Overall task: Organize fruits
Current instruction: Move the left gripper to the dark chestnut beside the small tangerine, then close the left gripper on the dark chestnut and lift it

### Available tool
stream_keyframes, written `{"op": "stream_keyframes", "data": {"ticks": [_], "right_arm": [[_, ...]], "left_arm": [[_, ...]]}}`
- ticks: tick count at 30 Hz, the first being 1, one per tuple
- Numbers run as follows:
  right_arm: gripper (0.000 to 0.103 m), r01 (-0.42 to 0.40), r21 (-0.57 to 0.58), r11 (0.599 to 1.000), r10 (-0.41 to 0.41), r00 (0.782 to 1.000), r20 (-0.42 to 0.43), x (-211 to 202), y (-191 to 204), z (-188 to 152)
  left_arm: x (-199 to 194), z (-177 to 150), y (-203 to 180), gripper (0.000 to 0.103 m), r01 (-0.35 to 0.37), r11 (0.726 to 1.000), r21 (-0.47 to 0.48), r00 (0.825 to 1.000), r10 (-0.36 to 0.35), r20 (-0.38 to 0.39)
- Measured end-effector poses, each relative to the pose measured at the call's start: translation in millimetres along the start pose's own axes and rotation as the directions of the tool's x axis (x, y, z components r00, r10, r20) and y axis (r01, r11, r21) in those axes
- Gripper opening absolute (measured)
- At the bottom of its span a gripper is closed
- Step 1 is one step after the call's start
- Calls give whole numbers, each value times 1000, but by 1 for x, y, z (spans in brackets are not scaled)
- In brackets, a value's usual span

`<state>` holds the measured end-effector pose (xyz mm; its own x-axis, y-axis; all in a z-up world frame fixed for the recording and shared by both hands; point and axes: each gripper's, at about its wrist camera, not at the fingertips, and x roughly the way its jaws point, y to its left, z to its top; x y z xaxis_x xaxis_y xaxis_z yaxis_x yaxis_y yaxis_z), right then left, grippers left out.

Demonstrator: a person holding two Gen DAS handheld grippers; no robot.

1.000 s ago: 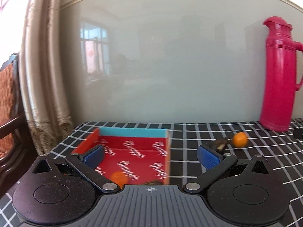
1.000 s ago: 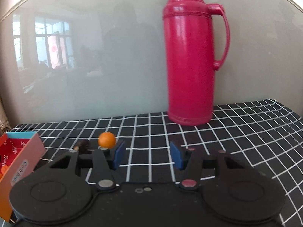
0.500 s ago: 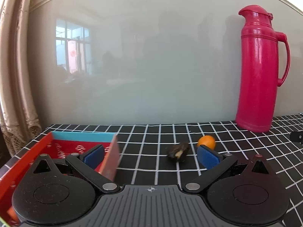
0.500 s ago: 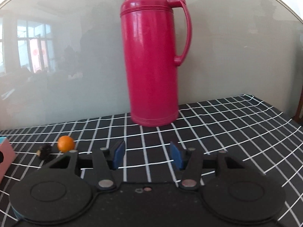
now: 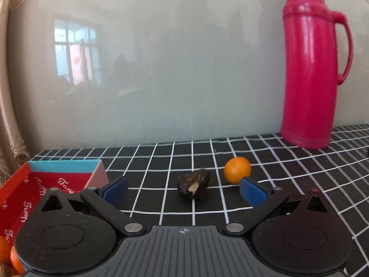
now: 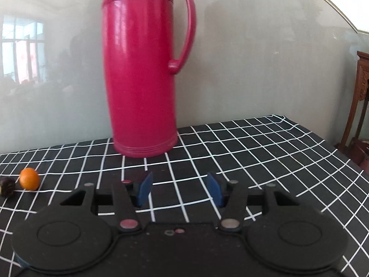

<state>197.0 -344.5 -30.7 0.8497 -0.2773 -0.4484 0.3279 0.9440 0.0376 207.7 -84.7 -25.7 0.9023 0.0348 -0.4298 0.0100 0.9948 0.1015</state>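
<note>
A dark brown chestnut (image 5: 194,184) lies on the checked cloth just ahead of my open, empty left gripper (image 5: 183,189), between its blue pads. A small orange fruit (image 5: 237,170) sits just beyond the right pad. A red box (image 5: 46,184) with a blue end wall stands at the left, with orange fruits (image 5: 7,251) at its near end. My right gripper (image 6: 179,190) is open and empty over bare cloth. In the right wrist view the orange fruit (image 6: 29,179) and the chestnut (image 6: 6,186) lie far left.
A tall pink thermos (image 5: 310,69) stands at the back right against the grey wall; it fills the middle of the right wrist view (image 6: 143,69). A curtain (image 5: 9,115) hangs at the left. A wooden chair (image 6: 359,106) stands past the table's right edge.
My left gripper has swung right from over the red box to face the chestnut and orange. My right gripper has swung right, so the fruits slid to its far left.
</note>
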Motion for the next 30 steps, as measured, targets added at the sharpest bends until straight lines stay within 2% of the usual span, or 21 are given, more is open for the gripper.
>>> {"op": "stream_keyframes", "data": {"ticks": [7, 10, 12, 15, 20, 25, 26, 27, 28, 30], "right_arm": [[53, 33, -22, 999, -33, 999, -4, 13, -1, 1], [53, 37, -8, 999, -38, 999, -15, 21, -1, 2], [53, 36, -2, 999, -36, 999, -19, 24, 1, 2], [54, 23, 6, 1000, -23, 1000, -20, 27, 6, 4], [54, 5, -5, 1000, -5, 1000, -25, 32, 18, 4], [57, 10, -12, 1000, -10, 1000, -25, 33, 20, 4], [57, 14, -10, 1000, -14, 1000, -26, 33, 19, 4], [57, 15, -6, 1000, -15, 1000, -28, 34, 18, 3], [57, 16, -6, 1000, -16, 999, -29, 33, 18, 3], [57, 25, -9, 1000, -26, 999, -30, 36, 17, 2]], "left_arm": [[27, 0, -8, 101, -1, 1000, 14, 999, 2, -39], [36, 1, -8, 80, 8, 1000, 3, 998, -8, -68], [42, 1, -8, 79, 4, 1000, 4, 996, -4, -89], [46, 3, -8, 79, 7, 1000, 7, 997, -6, -73], [57, 6, -10, 79, 24, 1000, 17, 992, -21, -128], [68, 9, -12, 78, 35, 999, 14, 989, -32, -142], [69, 10, -13, 74, 35, 999, 14, 989, -33, -146], [71, 11, -13, 55, 36, 999, 11, 988, -34, -153], [72, 11, -12, 44, 38, 999, 2, 986, -37, -165], [75, 12, -10, 44, 52, 999, -14, 983, -53, -175]]}}
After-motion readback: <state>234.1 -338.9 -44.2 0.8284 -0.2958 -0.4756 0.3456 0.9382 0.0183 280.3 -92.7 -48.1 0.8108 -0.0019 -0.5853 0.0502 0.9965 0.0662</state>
